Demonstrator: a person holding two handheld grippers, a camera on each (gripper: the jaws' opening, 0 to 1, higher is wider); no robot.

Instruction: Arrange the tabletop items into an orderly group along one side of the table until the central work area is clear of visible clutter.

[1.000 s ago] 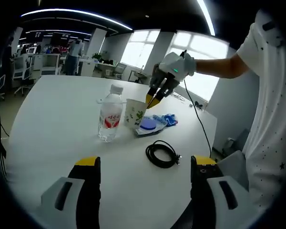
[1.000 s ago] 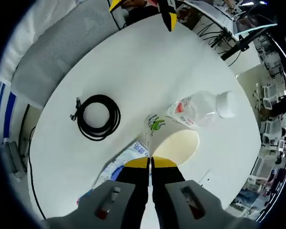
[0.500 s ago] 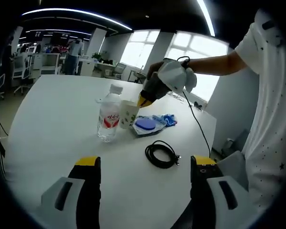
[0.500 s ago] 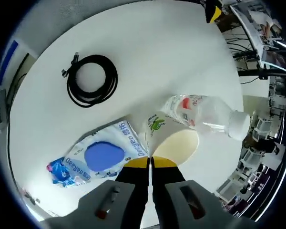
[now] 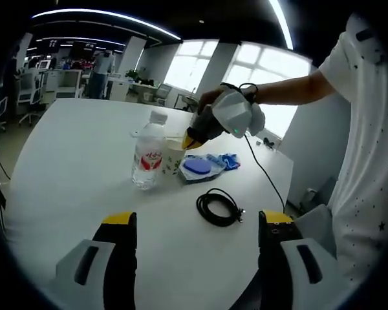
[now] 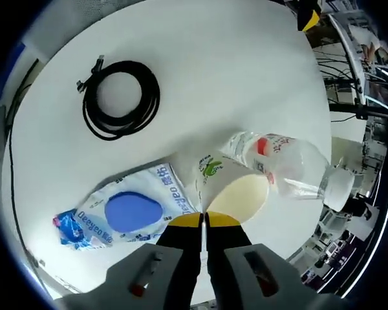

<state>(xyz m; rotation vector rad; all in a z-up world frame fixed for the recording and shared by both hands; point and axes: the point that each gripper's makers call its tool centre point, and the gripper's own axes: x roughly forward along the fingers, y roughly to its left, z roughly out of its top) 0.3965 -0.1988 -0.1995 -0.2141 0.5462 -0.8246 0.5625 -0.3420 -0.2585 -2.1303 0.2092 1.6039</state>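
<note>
Shifted toward the water bottle, my right claw clamps the paper cup rim, wet-wipes pack and coiled cable nearby on table, left claw spread wide.

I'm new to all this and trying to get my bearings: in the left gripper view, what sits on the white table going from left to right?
Water bottle → paper cup, pinched at its rim by the right tool → blue-and-white packet. The black cable coil lies nearer the camera.
</note>
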